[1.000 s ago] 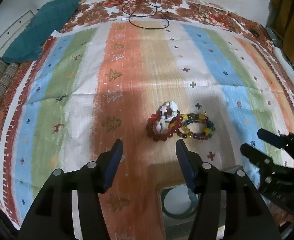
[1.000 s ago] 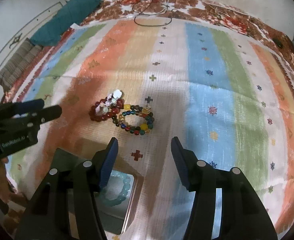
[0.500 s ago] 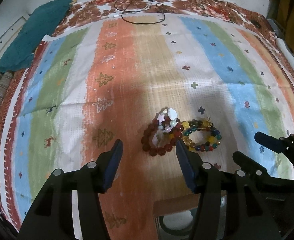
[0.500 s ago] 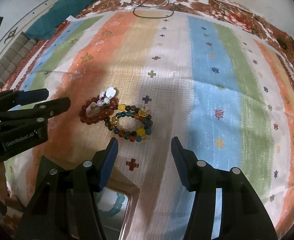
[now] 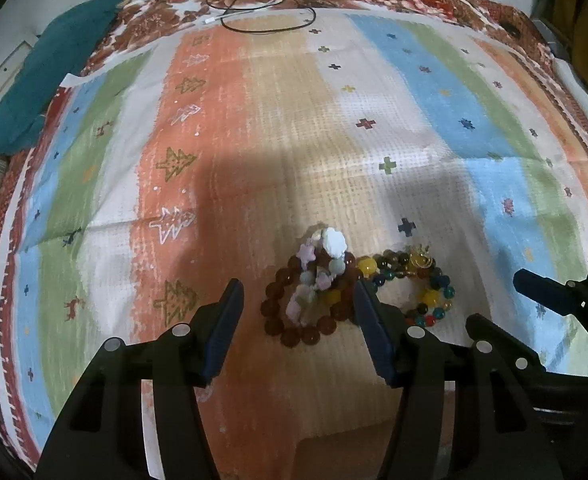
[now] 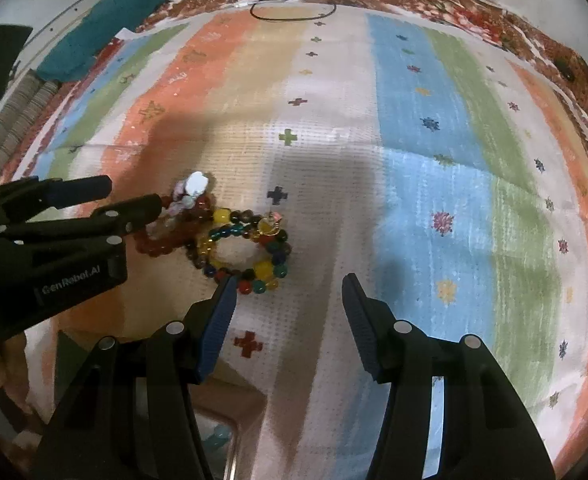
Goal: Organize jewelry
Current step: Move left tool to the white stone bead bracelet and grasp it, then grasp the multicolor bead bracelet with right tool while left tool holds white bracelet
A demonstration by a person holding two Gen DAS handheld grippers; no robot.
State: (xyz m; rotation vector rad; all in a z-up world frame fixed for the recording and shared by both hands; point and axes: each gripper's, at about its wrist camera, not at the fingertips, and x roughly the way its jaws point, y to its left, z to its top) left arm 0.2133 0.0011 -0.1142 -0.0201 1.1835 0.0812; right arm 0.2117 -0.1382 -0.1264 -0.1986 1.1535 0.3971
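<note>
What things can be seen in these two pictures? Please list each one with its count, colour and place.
Red bracelet: one, dark red beads, on the cloth between the left gripper's fingers.
Pastel bracelet: one, white, pink and pale green, lying across the red one.
Multicolour bracelet: one, yellow, green, blue and red beads, touching the red one, just ahead of the right gripper.
Striped cloth: one, orange, blue, green and white, under everything.
Teal cloth: one, far left corner.
Cable: one, black, far edge.
Box: one, pale beads inside, near edge, mostly hidden.
Left gripper: black, blue pads, jaws opening.
Right gripper: black, blue pads, open, empty.
</note>
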